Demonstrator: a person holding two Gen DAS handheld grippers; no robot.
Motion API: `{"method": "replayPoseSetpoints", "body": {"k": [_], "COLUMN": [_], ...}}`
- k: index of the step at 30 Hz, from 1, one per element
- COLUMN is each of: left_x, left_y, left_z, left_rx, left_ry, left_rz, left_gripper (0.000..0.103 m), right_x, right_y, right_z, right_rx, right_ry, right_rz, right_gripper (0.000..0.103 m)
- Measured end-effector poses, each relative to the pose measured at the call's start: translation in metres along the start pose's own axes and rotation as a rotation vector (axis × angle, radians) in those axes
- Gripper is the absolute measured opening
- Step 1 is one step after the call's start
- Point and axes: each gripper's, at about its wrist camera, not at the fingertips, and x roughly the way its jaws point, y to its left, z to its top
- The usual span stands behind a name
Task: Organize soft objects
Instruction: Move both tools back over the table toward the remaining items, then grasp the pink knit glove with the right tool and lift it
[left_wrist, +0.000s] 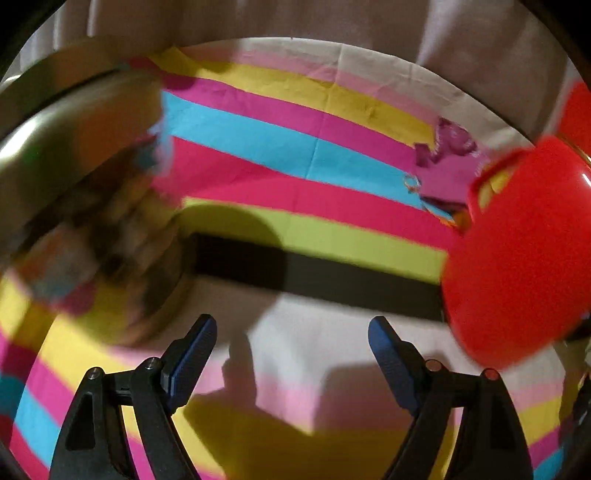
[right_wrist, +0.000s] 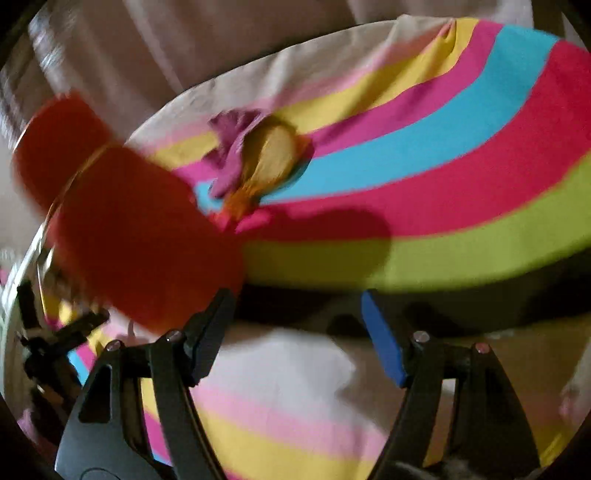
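Observation:
My left gripper (left_wrist: 291, 354) is open and empty above a striped cloth (left_wrist: 295, 155). A purple soft item (left_wrist: 443, 162) lies far right on the cloth, next to a red tub (left_wrist: 517, 251). A steel bowl (left_wrist: 55, 155) at the left holds blurred soft things (left_wrist: 92, 229). My right gripper (right_wrist: 295, 332) is open and empty. In the right wrist view a purple and yellow soft toy (right_wrist: 255, 155) lies on the striped cloth (right_wrist: 443, 147) just behind the red tub (right_wrist: 129, 229).
Pale curtains (left_wrist: 295, 22) hang behind the bed. A dark gap (left_wrist: 314, 273) runs between the two cloth-covered surfaces. The other gripper's black frame (right_wrist: 44, 350) shows at the left edge of the right wrist view.

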Motion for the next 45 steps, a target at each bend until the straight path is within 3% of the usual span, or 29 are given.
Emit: {"method": "replayPoseSetpoints", "body": {"k": [3,5,7,10,14,21,23,24,25,27,31,35,37,39,41,43,45], "left_x": [0.020,0.039,0.048,0.060,0.075,0.095,0.100,0.102,0.105,0.110,0.122,0.142,0.147,0.152,0.157,0.160,0.160], "left_y": [-0.001,-0.005,-0.014,-0.027,-0.041,-0.058,-0.064,-0.067,-0.071,-0.079,-0.105,-0.144,-0.163,-0.181,-0.195,-0.207,-0.206], "left_z": [0.026,0.045,0.058,0.078,0.097,0.124,0.131,0.134,0.137,0.143,0.163,0.188,0.199,0.207,0.210,0.207,0.202], "left_rx": [-0.010,-0.019,-0.005,0.006,0.001,0.047,0.074,0.085,0.099,0.128,0.224,0.342,0.393,0.442,0.482,0.542,0.547], "left_ry": [0.010,0.034,0.029,0.026,0.022,0.020,0.018,0.018,0.022,0.028,0.065,0.169,0.184,0.201,0.220,0.215,0.189], "left_rz": [-0.034,-0.102,-0.084,-0.128,-0.161,-0.174,-0.180,-0.187,-0.198,-0.223,-0.343,-0.444,-0.457,-0.476,-0.480,-0.437,-0.415], "left_gripper": [0.083,0.083,0.083,0.083,0.083,0.083,0.083,0.083,0.083,0.083,0.084,0.084,0.084,0.084,0.084,0.084,0.084], "right_x": [0.022,0.043,0.062,0.085,0.120,0.166,0.176,0.177,0.174,0.152,0.085,0.024,0.003,-0.012,-0.016,-0.012,-0.008], "right_y": [-0.005,-0.006,-0.002,0.014,0.038,0.070,0.078,0.080,0.082,0.078,0.044,0.010,-0.004,-0.017,-0.020,-0.020,-0.023], "right_z": [0.038,0.068,0.090,0.117,0.138,0.146,0.147,0.146,0.145,0.146,0.146,0.129,0.121,0.110,0.096,0.082,0.073], "right_rx": [0.004,0.036,0.050,0.023,-0.046,-0.115,-0.155,-0.175,-0.209,-0.219,-0.118,-0.061,-0.034,-0.023,-0.078,-0.106,-0.087], "right_ry": [-0.020,-0.014,0.004,0.035,0.093,0.147,0.163,0.156,0.123,0.031,-0.161,-0.290,-0.332,-0.349,-0.295,-0.247,-0.164], "right_rz": [0.070,0.178,0.254,0.333,0.359,0.376,0.336,0.309,0.258,0.249,0.189,0.106,0.059,-0.013,-0.163,-0.237,-0.200], "right_gripper": [0.074,0.074,0.074,0.074,0.074,0.050,0.045,0.029,0.007,0.007,0.007,0.007,0.007,0.007,0.007,0.007,0.007]}}
